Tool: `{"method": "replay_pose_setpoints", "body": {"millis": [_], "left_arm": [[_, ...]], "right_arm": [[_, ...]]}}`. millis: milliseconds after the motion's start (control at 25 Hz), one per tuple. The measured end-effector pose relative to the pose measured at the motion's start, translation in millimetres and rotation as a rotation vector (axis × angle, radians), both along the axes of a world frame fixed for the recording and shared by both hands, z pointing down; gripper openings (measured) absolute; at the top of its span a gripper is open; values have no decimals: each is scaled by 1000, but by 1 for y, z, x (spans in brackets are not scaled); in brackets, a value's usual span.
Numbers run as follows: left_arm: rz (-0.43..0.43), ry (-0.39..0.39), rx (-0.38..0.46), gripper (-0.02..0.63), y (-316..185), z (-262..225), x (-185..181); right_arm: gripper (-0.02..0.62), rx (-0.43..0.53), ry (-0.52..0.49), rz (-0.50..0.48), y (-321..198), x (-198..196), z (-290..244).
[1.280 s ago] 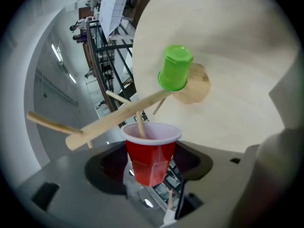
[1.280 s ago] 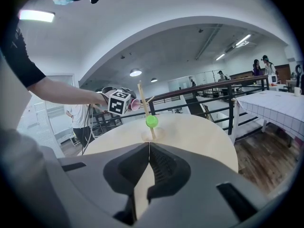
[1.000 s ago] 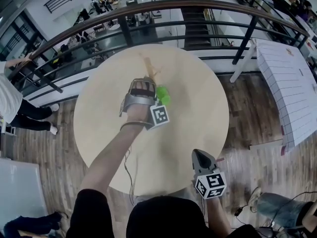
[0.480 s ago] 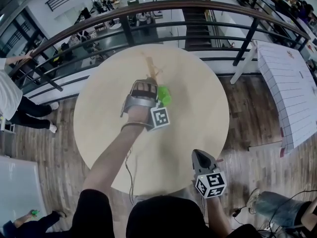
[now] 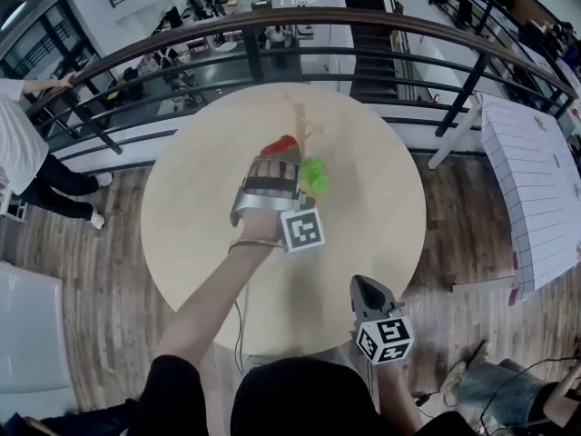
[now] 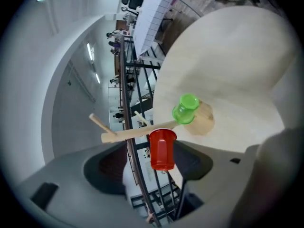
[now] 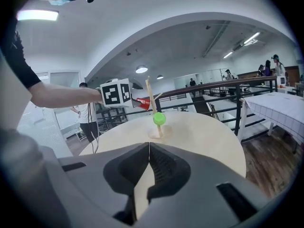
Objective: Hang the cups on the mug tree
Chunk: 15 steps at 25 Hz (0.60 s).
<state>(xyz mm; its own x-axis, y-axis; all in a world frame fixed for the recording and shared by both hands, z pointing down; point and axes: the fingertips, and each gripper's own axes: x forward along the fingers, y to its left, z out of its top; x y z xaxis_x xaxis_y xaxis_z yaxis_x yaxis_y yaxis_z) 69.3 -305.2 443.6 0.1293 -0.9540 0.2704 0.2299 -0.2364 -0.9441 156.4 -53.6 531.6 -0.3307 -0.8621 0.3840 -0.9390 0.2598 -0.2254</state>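
red cup (image 6: 162,149): hangs mouth-up against the stem of the mug tree (image 6: 128,134), between the jaws of the left hand-held gripper (image 5: 274,159). No view shows plainly whether a peg carries it.
left hand-held gripper: jaws wide, with background showing on both sides of the red cup, so the pads appear clear of it.
change: in the head view the red cup now shows beyond this gripper's tip. Half a second earlier only the gripper's body lay there, closer to the tree. The gripper seems to be drawing back towards the near edge of the bench (image 5: 363,243).
meaning: the red cup has probably been hung and let go. That would leave only the withdrawal, which must not knock the rim.
green cup (image 5: 314,176): already on the tree, low on the side towards the right edge of the bench.
mug tree: upright, midway along the far edge and a little inside it.
right hand-held gripper (image 7: 148,148): jaws closed, nothing between them, idle over the near edge, well apart from the tree.
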Motion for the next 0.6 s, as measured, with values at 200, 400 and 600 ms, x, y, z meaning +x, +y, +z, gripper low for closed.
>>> {"method": "replay_pose_setpoints", "body": {"millis": [200, 400, 600], "left_arm": [[-12, 184, -41, 295, 35, -20, -13], [-43, 513, -182, 244, 77, -17, -33], [-155, 842, -297, 145, 114, -11, -69]], "right_arm": [[11, 13, 7, -29, 2, -15, -6], [11, 28, -2, -40, 6, -23, -11], [11, 88, -19, -44, 3, -34, -35]]}}
